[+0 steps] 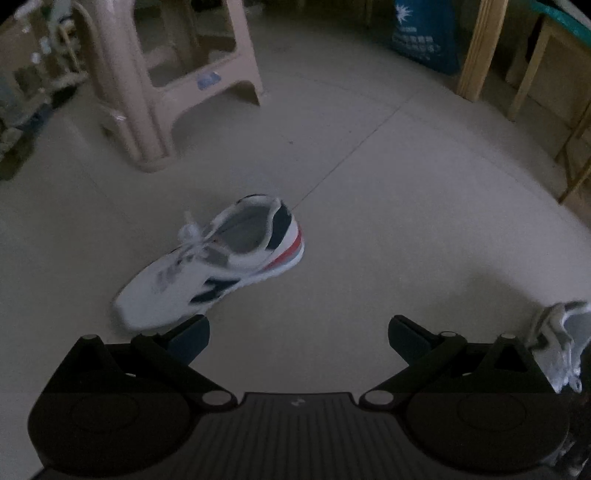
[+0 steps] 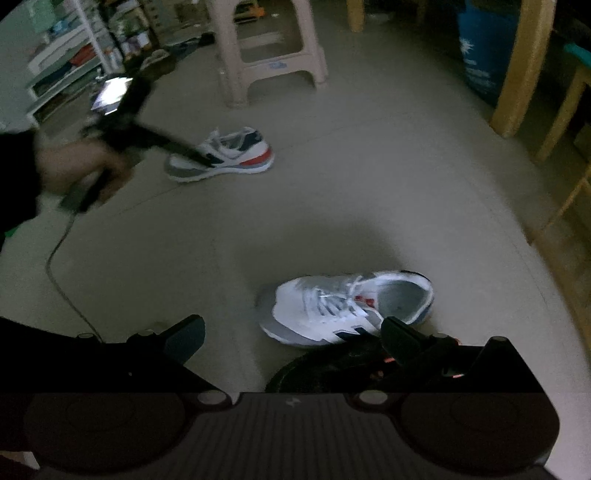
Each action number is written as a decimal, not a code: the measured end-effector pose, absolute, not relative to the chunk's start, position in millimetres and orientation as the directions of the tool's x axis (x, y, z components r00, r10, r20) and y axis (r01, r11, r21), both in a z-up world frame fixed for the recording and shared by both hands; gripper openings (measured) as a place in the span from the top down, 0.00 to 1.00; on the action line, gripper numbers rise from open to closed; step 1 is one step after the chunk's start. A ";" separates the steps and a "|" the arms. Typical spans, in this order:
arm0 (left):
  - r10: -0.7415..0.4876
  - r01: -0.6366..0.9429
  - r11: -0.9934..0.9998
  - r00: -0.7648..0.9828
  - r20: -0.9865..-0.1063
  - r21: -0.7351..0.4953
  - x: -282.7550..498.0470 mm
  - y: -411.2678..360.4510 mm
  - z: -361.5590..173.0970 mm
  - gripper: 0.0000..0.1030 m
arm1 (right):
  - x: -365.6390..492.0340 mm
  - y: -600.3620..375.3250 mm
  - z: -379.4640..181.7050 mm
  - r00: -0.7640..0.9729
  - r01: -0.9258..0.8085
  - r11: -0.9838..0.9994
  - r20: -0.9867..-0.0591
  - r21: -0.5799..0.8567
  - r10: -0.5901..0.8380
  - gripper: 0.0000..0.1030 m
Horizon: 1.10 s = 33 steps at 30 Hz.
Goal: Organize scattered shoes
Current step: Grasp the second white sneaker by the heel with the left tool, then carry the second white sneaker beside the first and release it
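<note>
Two white sneakers with navy and red trim lie on the pale floor. The far sneaker (image 1: 214,262) lies just ahead and left of my open left gripper (image 1: 298,334), toe toward me, nothing between the fingers. In the right wrist view this same sneaker (image 2: 225,153) sits mid-floor with the left gripper (image 2: 192,151), held by a hand (image 2: 77,166), reaching over it. The near sneaker (image 2: 347,308) lies just ahead of my open right gripper (image 2: 293,332), by its right finger; it shows at the left wrist view's right edge as the near sneaker (image 1: 561,339).
A beige plastic stool (image 1: 159,85) stands beyond the far sneaker. A blue bag (image 1: 424,33) and wooden furniture legs (image 1: 480,48) are at the back right. A dark shoe (image 2: 332,369) lies under my right gripper. Shelves (image 2: 70,62) at far left; a cable (image 2: 59,266) trails across the floor.
</note>
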<state>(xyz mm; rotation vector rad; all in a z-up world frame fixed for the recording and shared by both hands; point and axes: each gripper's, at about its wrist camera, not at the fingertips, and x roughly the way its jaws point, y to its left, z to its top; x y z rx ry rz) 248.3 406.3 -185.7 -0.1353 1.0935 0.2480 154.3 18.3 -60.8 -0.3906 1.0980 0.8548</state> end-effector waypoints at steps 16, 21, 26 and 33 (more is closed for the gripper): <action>0.047 -0.275 0.959 0.403 -0.914 -0.072 355.7 450.6 -256.8 0.01 | 167.9 29.8 -68.9 0.092 -0.751 0.617 -0.887 0.236 0.453 0.00; 0.069 -0.297 0.954 0.337 -0.939 -0.037 369.0 448.2 -272.6 0.53 | 172.1 22.4 -67.3 0.068 -0.731 0.623 -0.878 0.280 0.474 0.00; 0.101 -0.308 0.951 0.272 -0.957 0.013 371.0 445.0 -276.4 0.76 | 176.0 13.4 -67.4 0.069 -0.711 0.643 -0.882 0.285 0.467 0.00; 0.016 -0.228 0.972 0.292 -0.956 -0.054 347.8 402.9 -267.4 0.81 | 180.3 1.3 -55.5 0.096 -0.697 0.657 -0.870 0.288 0.483 0.00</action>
